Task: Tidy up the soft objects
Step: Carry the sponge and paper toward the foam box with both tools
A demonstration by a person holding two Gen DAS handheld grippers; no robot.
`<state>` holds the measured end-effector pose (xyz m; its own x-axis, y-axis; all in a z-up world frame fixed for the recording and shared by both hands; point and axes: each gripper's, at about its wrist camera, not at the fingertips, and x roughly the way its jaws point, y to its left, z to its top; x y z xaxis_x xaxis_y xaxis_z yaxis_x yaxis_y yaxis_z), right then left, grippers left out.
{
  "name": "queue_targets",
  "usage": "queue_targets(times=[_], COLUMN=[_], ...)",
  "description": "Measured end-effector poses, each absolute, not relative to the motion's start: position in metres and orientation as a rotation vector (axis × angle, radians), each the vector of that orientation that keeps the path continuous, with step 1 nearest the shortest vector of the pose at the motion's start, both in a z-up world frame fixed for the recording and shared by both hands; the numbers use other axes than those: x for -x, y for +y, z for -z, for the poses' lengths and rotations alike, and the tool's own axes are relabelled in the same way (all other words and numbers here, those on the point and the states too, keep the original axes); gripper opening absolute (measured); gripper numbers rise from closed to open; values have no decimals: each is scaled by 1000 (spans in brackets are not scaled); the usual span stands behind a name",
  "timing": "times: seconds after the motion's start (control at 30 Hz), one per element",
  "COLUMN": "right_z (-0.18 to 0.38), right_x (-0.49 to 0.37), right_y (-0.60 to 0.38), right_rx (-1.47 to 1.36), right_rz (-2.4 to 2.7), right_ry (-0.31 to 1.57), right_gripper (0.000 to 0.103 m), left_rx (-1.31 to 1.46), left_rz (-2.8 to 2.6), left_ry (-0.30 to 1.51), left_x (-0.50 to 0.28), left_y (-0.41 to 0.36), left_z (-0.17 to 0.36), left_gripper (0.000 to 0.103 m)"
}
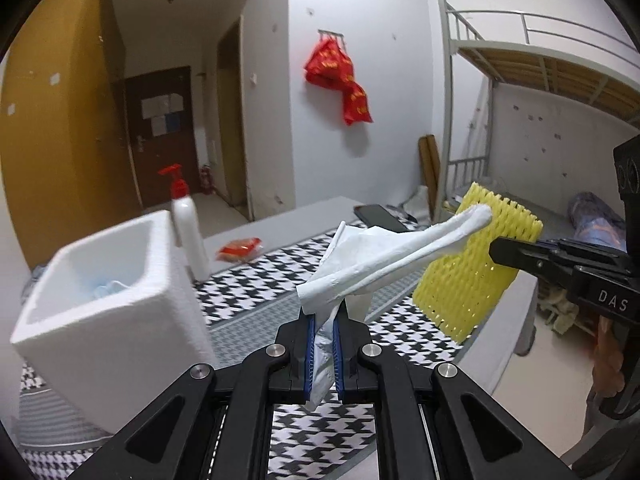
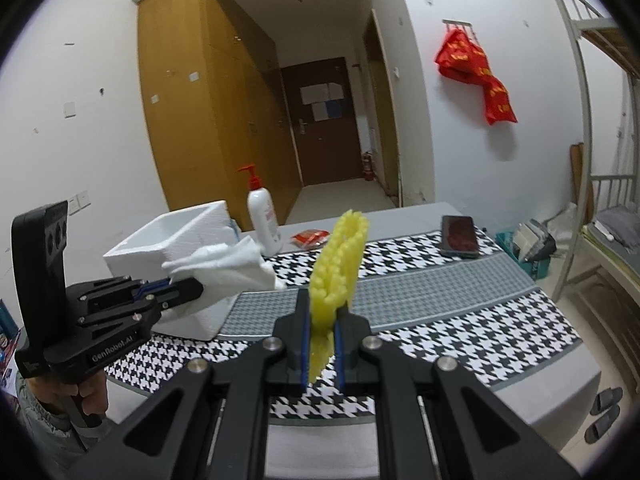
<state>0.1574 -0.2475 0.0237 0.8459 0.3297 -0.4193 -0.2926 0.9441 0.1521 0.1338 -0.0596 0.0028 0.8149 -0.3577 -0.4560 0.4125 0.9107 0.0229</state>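
My left gripper [image 1: 324,324] is shut on a white tissue [image 1: 384,258] and holds it above the table, right of the white foam box [image 1: 120,300]. The box holds a blue face mask [image 1: 106,290]. My right gripper [image 2: 322,320] is shut on a yellow foam net sleeve [image 2: 340,264], held upright above the table. In the left wrist view the sleeve [image 1: 476,268] and right gripper [image 1: 496,250] show at right. In the right wrist view the left gripper [image 2: 196,286] with the tissue [image 2: 228,266] is in front of the box [image 2: 176,236].
A houndstooth cloth [image 2: 460,328] covers the grey table. On it stand a white pump bottle with red top [image 2: 264,220], a red packet [image 2: 310,238] and a phone [image 2: 460,236]. A bunk bed [image 1: 540,80] stands at right; slippers [image 2: 604,412] lie on the floor.
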Motion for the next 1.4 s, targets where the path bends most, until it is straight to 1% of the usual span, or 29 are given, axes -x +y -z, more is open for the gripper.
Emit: queue_targets(times=[0.7, 1.4], right_z=[-46, -57], right_x=[-159, -164], right_y=[-175, -123], right_rx=[21, 89], right_rz=[-562, -718], right_ry=[401, 374], right_gripper=[12, 12], left_rx=[-43, 28], left_rz=[153, -12], left_ry=[361, 352], left_x=[-96, -69], left_y=[16, 74], left_z=[-26, -28], left_gripper=[8, 8])
